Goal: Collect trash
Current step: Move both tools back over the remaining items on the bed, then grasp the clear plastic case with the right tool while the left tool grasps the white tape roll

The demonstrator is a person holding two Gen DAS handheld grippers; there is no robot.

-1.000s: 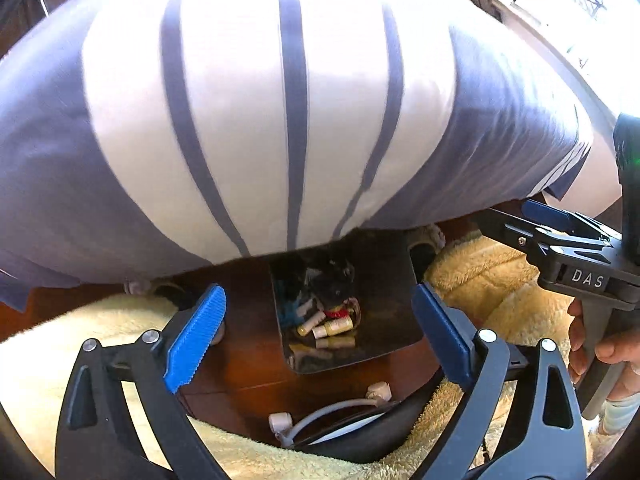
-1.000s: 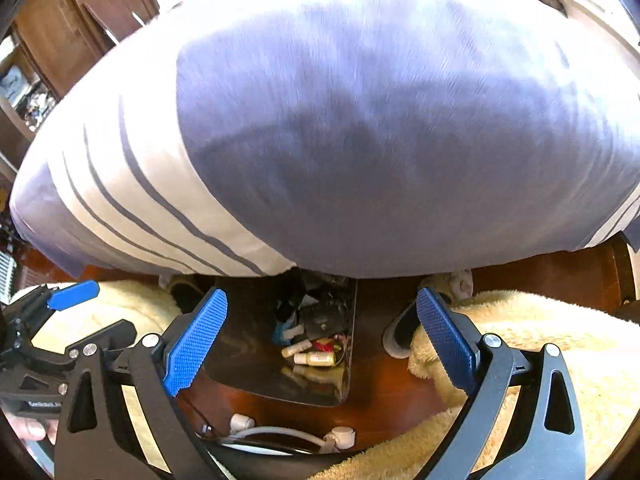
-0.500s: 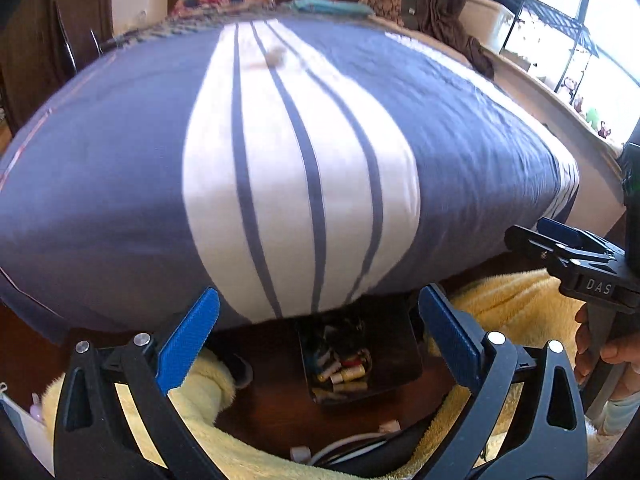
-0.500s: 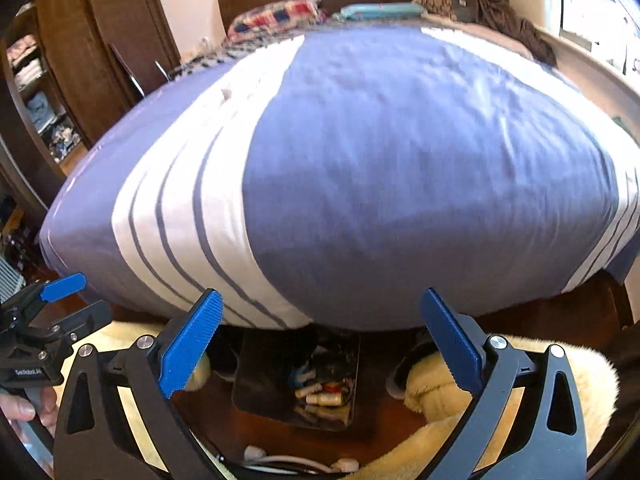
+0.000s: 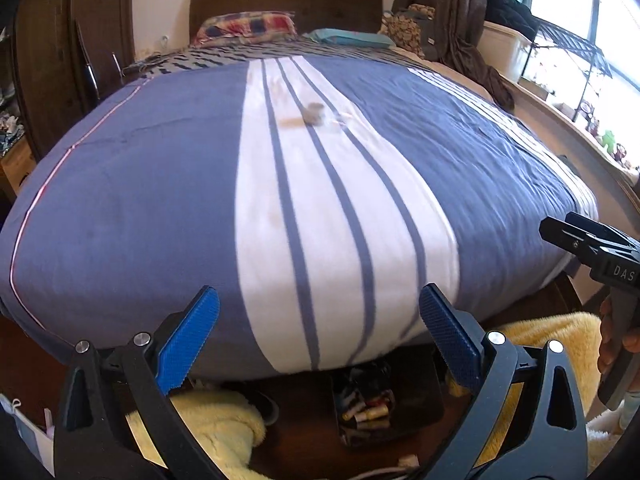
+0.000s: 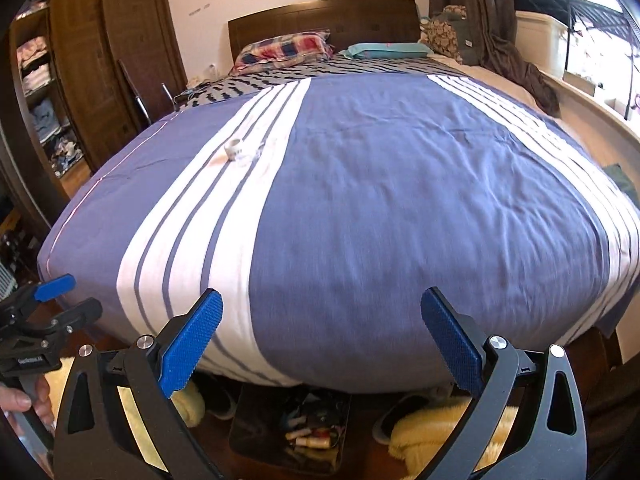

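A big bed (image 5: 160, 200) with a blue and white striped cover fills both views. On its white stripe, far up the bed, lie a small round cup-like piece of trash (image 5: 314, 114) (image 6: 236, 150), a clear wrapper (image 5: 340, 118) (image 6: 256, 154) and a brownish scrap (image 5: 290, 122). My left gripper (image 5: 318, 300) and right gripper (image 6: 320, 300) both hang open and empty over the foot of the bed, well short of the trash. Each gripper also shows at the edge of the other's view. On the floor below stands a black bin (image 5: 420, 392) (image 6: 248, 432) holding small bottles.
Yellow fluffy rugs (image 5: 216, 428) (image 6: 424, 428), slippers (image 6: 218, 400) and a white cable (image 5: 384, 472) lie on the dark wood floor. Pillows (image 6: 284, 50) sit against the headboard. A wardrobe (image 6: 100, 60) stands left of the bed, and a window ledge (image 6: 592, 104) with a rack runs along its right.
Both grippers have risen and tipped upward. The view has gone from the bed's foot edge and the bin to the whole bed top, with the trash now in sight.
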